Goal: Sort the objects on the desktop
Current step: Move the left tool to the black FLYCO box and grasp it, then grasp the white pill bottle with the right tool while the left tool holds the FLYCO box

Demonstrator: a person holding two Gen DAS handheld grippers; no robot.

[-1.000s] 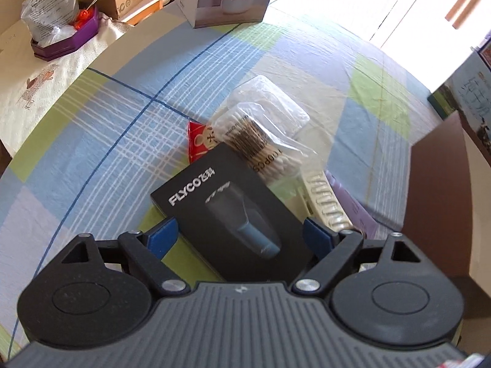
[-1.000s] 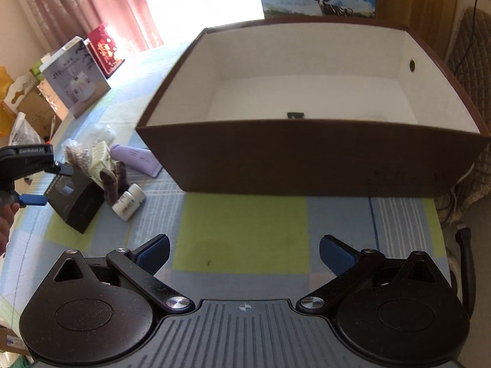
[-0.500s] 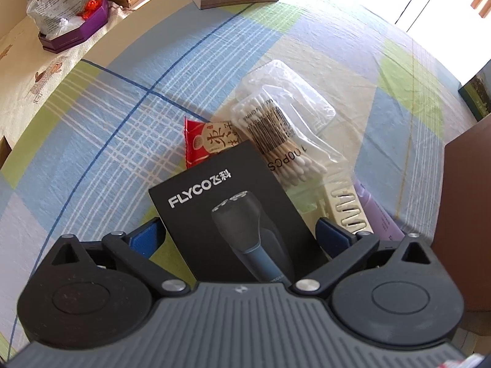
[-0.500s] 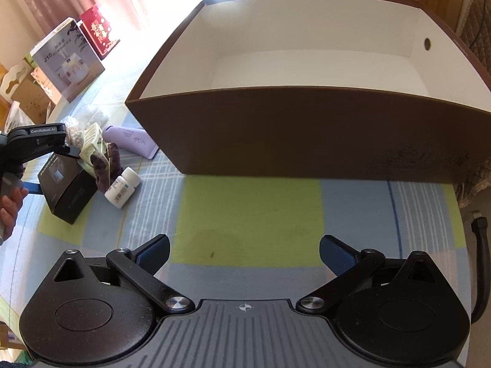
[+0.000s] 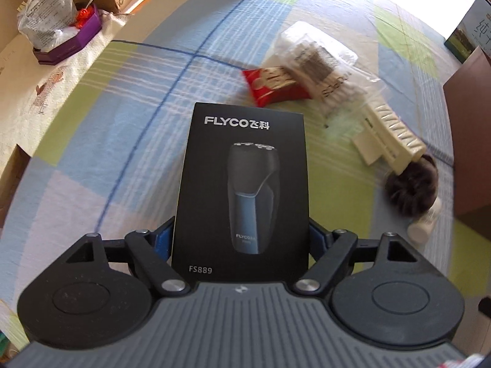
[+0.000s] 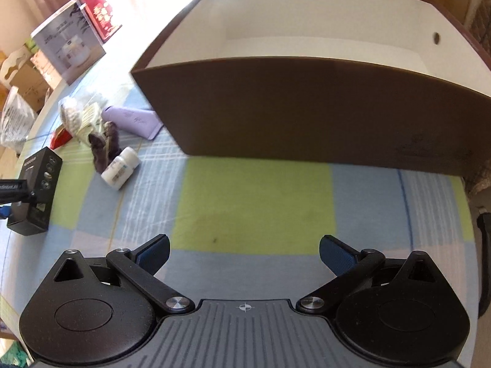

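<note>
Now the left tongs [image 5: 241, 239] have the shaver box [image 5: 242, 184] clamped and lifted, long axis pointing away; brown bin [image 6: 307, 116] lies far-right. Right tongs [image 6: 244, 253] gape, empty.

Both tongs, left tongs [image 5: 241, 237] and right tongs [image 6: 244, 253]: black linkage arms, 2 silver screws, blue pads [image 6: 153, 253], ribbed grey housing.

"FLYCO", "FS889" on black box [image 5: 242, 184]
</note>
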